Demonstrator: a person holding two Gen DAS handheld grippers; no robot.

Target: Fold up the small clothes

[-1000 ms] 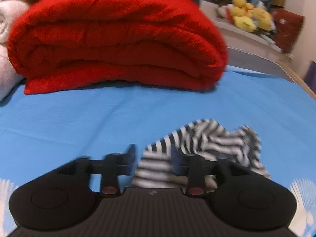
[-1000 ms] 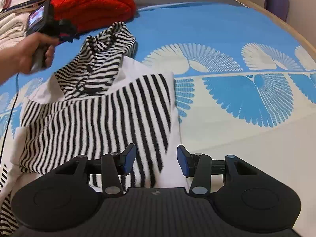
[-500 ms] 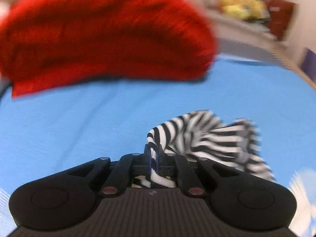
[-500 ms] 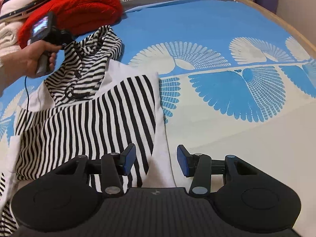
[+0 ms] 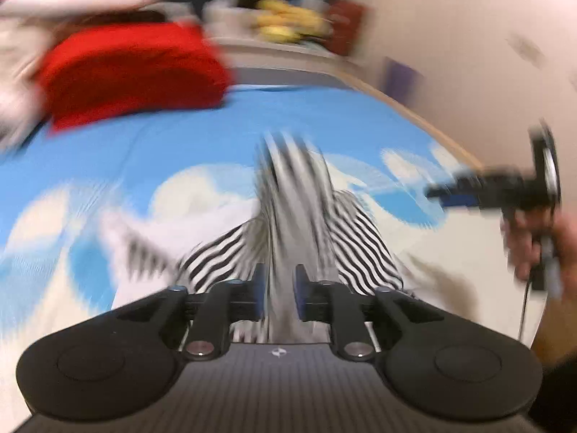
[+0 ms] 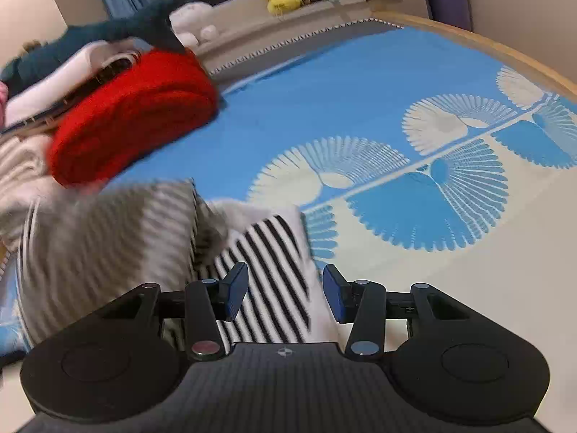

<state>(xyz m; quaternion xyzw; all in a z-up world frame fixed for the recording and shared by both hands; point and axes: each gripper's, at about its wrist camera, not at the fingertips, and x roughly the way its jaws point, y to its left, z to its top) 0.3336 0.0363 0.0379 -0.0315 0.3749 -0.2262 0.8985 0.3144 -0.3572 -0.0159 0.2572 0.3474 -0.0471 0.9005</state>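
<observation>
Sleeve end carried back over the striped top, your left grip just easing.

At 6 o'clock in your left wrist view, the left gripper (image 5: 277,294) has a blurred band of the striped top (image 5: 346,238) running up between its jaws; they pinched tight half a second ago and have just been opening, and whether the pads still press I cannot tell. Earlier that gripper faced the red blanket (image 5: 133,72) close up; now the blanket sits far off at 10 o'clock, so this fold looks nearly laid. Your right gripper (image 6: 285,296) hangs half open, holding nothing, above the top's right edge, unchanged. The top lies on the blue patterned bedspread (image 6: 360,83).
</observation>
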